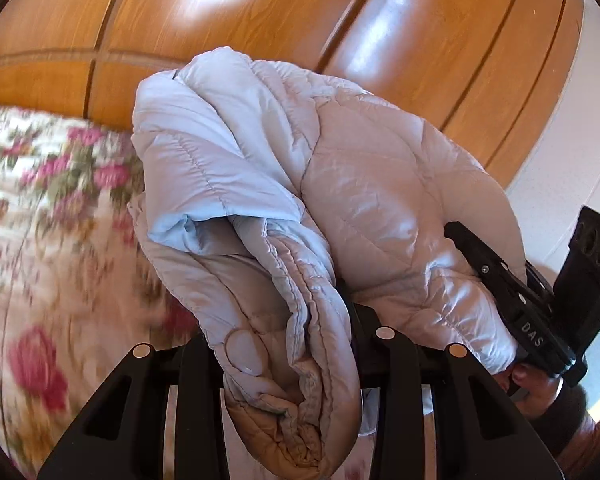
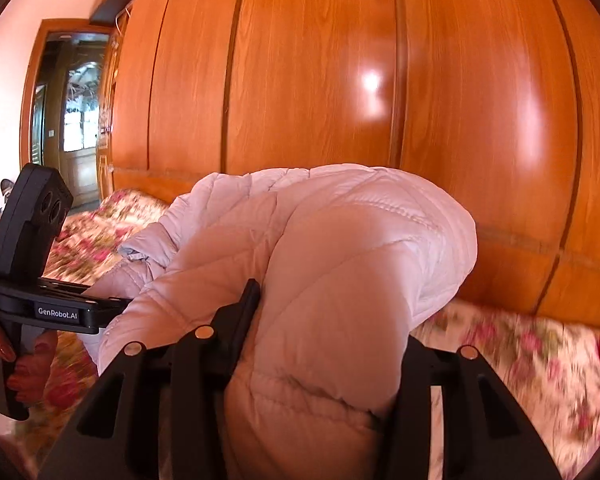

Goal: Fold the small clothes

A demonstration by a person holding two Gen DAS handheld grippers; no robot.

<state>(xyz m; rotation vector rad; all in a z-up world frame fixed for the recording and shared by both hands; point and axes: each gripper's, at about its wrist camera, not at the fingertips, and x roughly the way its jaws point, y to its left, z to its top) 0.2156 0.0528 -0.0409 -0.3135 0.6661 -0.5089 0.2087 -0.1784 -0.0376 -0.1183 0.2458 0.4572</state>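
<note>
While lifted above floral bedspread point(image 2: 520, 360), puffy jacket point(image 1: 340, 184) pinched by left gripper point(image 1: 288, 360) and right gripper point(image 2: 316, 360); lower evenly onto bedspread, keep both pinches firm.

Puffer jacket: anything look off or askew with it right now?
Yes. The puffer jacket is bunched into a loose lump, not laid flat, pinched between the left hand-held gripper and right hand-held gripper above the floral bedspread. No damage visible.
</note>
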